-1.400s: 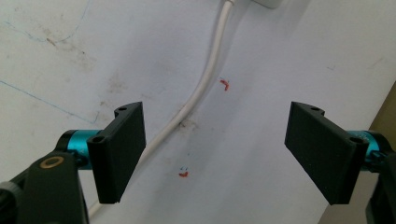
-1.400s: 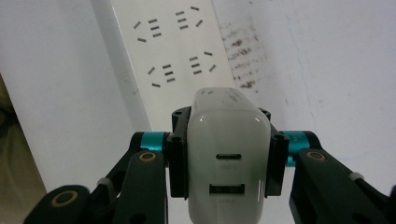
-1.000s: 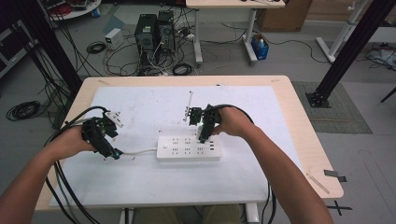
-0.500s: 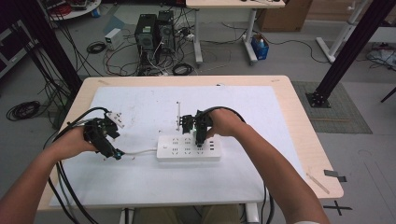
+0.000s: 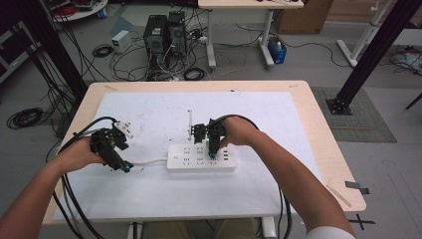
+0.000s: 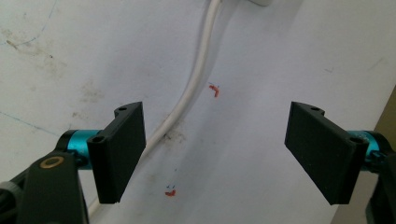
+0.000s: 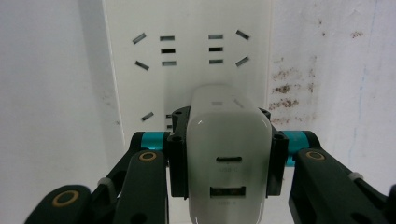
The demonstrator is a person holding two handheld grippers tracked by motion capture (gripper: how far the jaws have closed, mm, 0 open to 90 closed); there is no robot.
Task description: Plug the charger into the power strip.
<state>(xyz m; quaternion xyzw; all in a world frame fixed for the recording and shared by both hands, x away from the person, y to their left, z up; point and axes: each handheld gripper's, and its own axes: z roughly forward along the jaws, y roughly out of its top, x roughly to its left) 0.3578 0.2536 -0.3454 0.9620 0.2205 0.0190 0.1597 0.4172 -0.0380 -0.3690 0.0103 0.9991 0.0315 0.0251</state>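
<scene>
Right tool [image 7: 226,161]: jaws clamped on white rectangular USB charger block [image 7: 227,154], poised directly over white plastic power strip [image 5: 201,158] mid-surface, sockets just beyond. Left tool [image 6: 219,154]: wide open, empty, straddling white cord [image 6: 198,70] at left.

Charger prongs and strip end hiding from view

The white charger [image 7: 229,154] is covering the sockets beneath it, so whether its prongs are sitting in the power strip [image 7: 187,60] cannot be told; its lower end is running off the bottom edge. The white cable [image 6: 196,79] is passing behind one jaw, and its far end is being cut off at the top.
</scene>
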